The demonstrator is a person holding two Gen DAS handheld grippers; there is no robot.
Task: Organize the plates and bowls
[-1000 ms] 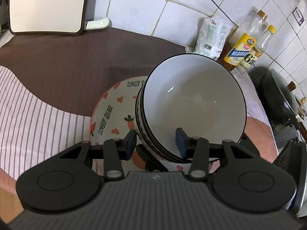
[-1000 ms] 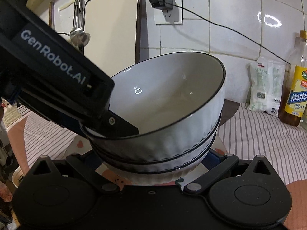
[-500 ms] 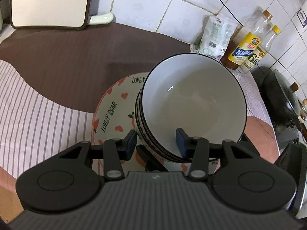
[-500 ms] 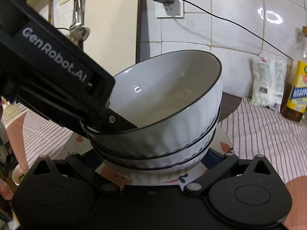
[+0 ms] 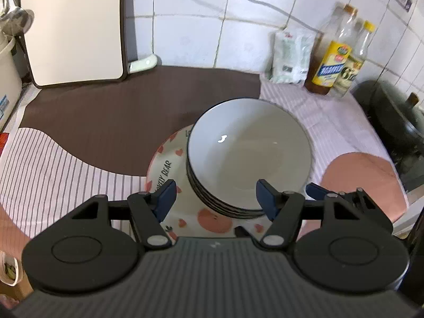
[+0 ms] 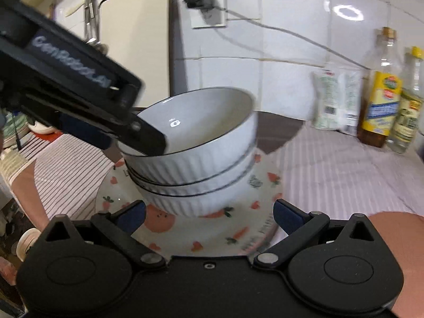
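A stack of white ribbed bowls with black rims sits on a round plate with hearts and "LOVELY BEAR" lettering. The plate rests on the striped cloth. My left gripper is open, its blue-padded fingers spread either side of the stack's near rim. In the right wrist view one left finger reaches over the top bowl's rim. My right gripper is open and empty, its fingers apart just above the plate's near edge.
A cutting board leans on the tiled wall at the back left. A white bag and oil bottles stand at the back right. A dark wok sits at the far right. The counter's edge is near the right.
The bowl stack has come down level onto the plate. My left gripper has opened and let go of the rim. Both grippers have drawn back a little.
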